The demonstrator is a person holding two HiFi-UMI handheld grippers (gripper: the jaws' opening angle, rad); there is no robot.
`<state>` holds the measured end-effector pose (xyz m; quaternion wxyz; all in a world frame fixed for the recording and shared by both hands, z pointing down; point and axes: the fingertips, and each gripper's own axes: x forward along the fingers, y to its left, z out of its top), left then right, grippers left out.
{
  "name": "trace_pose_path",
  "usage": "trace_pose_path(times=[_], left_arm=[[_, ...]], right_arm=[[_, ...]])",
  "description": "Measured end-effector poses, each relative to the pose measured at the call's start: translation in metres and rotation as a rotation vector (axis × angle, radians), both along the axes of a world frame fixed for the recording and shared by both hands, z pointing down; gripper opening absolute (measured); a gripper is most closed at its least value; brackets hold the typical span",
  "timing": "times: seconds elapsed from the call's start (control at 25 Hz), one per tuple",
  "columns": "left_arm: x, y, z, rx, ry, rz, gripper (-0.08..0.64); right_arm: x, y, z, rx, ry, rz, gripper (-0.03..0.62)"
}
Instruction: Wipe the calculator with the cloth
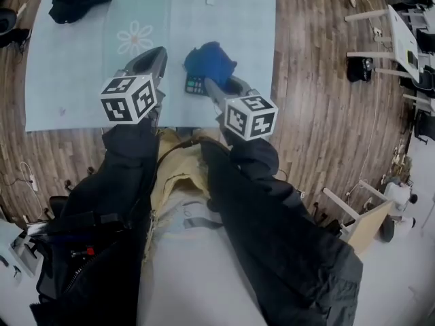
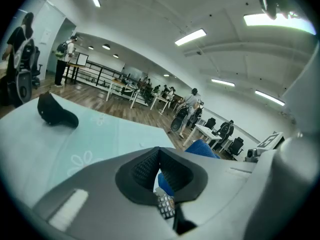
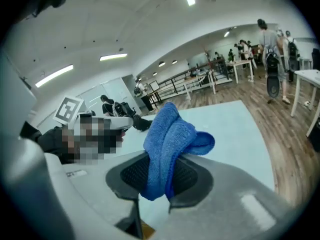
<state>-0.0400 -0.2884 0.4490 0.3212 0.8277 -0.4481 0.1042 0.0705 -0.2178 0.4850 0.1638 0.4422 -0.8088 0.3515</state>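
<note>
A blue cloth (image 1: 209,61) (image 3: 170,134) is bunched between the jaws of my right gripper (image 1: 213,81) (image 3: 160,160), which is shut on it. The cloth rests over the far end of a small dark calculator (image 1: 195,85) lying on the pale blue mat (image 1: 81,66); only its near end with keys shows. My left gripper (image 1: 155,56) (image 2: 159,151) hovers just left of the calculator, its jaws shut with nothing held. Past those jaws, the left gripper view shows the calculator (image 2: 165,207) keys and the cloth (image 2: 202,148).
A black cap (image 1: 78,4) (image 2: 56,111) lies at the mat's far left corner. A small white scrap (image 1: 210,1) sits near the mat's far edge. Wooden flooring (image 1: 319,100) surrounds the mat. Desks, chairs and people stand further off to the right.
</note>
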Motion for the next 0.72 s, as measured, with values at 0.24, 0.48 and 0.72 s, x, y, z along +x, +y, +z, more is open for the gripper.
trace_pose_path(times=[0.24,0.48,0.72], left_arm=[[0.016,-0.027,-0.086,0.214,0.05,0.027,0.0],[0.034,-0.028,-0.15,0.403,0.045,0.057,0.0],[0.037,-0.021,-0.19,0.546,-0.031,0.082,-0.001]], right_arm=[[0.02,-0.031,-0.097,0.238,-0.017,0.12,0.101],[0.038,-0.038,-0.166,0.416,-0.014,0.196,0.101],[0.053,-0.037,-0.209,0.534,-0.026,0.255,0.101]])
